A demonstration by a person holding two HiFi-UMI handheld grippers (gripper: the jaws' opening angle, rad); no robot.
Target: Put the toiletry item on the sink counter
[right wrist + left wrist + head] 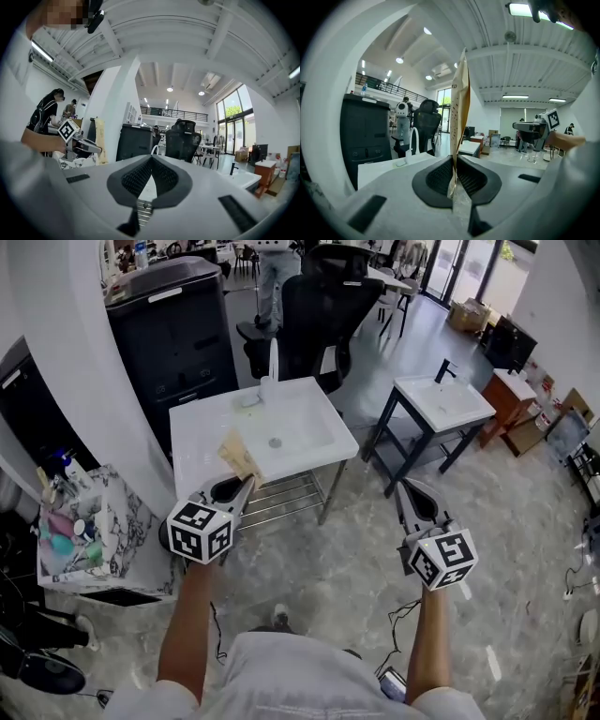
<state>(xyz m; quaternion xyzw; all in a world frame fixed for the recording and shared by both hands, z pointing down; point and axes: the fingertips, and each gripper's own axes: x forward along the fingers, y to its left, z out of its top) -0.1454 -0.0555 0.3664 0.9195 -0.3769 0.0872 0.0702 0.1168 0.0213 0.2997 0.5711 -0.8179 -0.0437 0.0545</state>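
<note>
My left gripper (246, 482) is shut on a flat tan sachet (239, 456), which stands up from the jaws over the front edge of the white sink counter (197, 432). In the left gripper view the sachet (459, 112) rises edge-on from between the pads of the left gripper (454, 161), with the counter (379, 166) and its white faucet (412, 138) beyond. My right gripper (405, 491) hangs over the floor to the right of the counter, away from it. In its own view the right gripper (151, 158) has its pads meeting at the tips with nothing between them.
A second white sink on a dark stand (442, 401) is at the right. A black cabinet (173, 329) and an office chair (319, 310) stand behind the counter. A marbled box of toiletries (122, 521) sits at the left. A wire shelf (281, 498) hangs under the counter.
</note>
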